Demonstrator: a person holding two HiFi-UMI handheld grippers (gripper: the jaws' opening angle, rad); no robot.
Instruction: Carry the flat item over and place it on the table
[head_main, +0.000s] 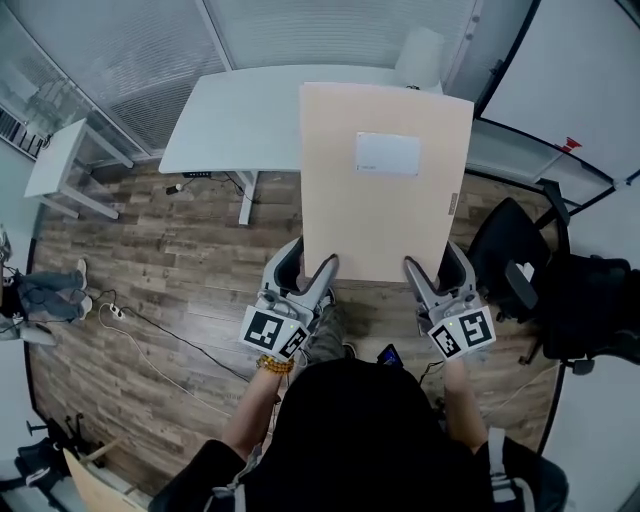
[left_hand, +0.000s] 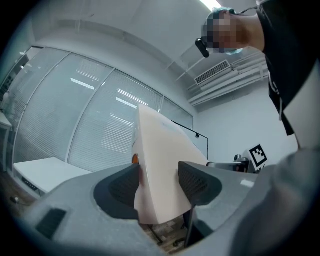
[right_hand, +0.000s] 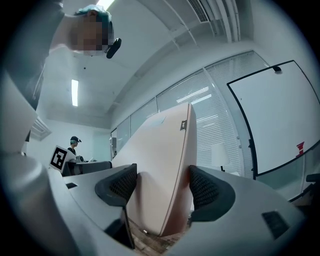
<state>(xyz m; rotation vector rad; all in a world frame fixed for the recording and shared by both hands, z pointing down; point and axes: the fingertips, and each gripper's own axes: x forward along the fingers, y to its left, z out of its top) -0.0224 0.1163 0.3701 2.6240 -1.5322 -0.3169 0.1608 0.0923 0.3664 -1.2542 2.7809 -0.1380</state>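
Observation:
A flat pale-beige board (head_main: 385, 180) with a white label is held up in front of me, above the wooden floor. My left gripper (head_main: 312, 270) is shut on the board's lower left edge, my right gripper (head_main: 428, 268) on its lower right edge. In the left gripper view the board (left_hand: 160, 165) stands edge-on between the two dark pads. In the right gripper view the board (right_hand: 160, 185) fills the gap between the pads the same way. A white table (head_main: 240, 115) stands ahead, partly hidden behind the board.
A black office chair (head_main: 530, 270) stands at the right. A small white side table (head_main: 65, 165) is at the far left, and cables (head_main: 150, 330) trail over the floor. A whiteboard (head_main: 570, 70) leans at the back right. A person's feet (head_main: 50, 295) show at the left edge.

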